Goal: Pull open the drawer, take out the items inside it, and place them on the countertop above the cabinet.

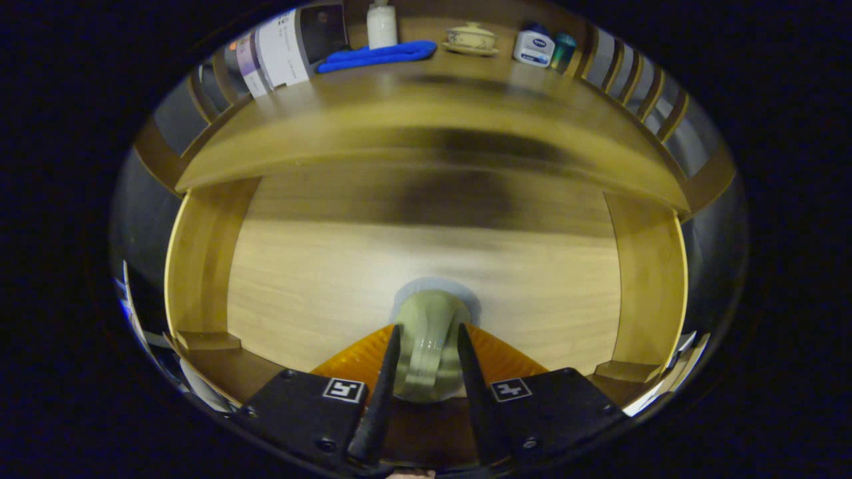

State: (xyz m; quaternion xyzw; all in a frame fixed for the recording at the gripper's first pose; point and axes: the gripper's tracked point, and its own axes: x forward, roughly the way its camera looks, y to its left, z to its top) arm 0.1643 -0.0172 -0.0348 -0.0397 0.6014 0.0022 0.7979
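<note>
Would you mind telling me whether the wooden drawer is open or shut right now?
Open: the wooden drawer's pale floor and side walls lie exposed below the wooden countertop, and the gripper holds a pale green rounded object inside.

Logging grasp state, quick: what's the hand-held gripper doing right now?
Hand-held gripper: shut on the pale green cup, one finger on each side, inside the open drawer.

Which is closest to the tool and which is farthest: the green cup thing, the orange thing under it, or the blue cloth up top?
1. Pale green cup: between the tool's fingers, gripped.
2. Orange ribbed item: just beneath and beside the fingers, inside the drawer.
3. Blue cloth: far beyond, on the countertop.
</note>
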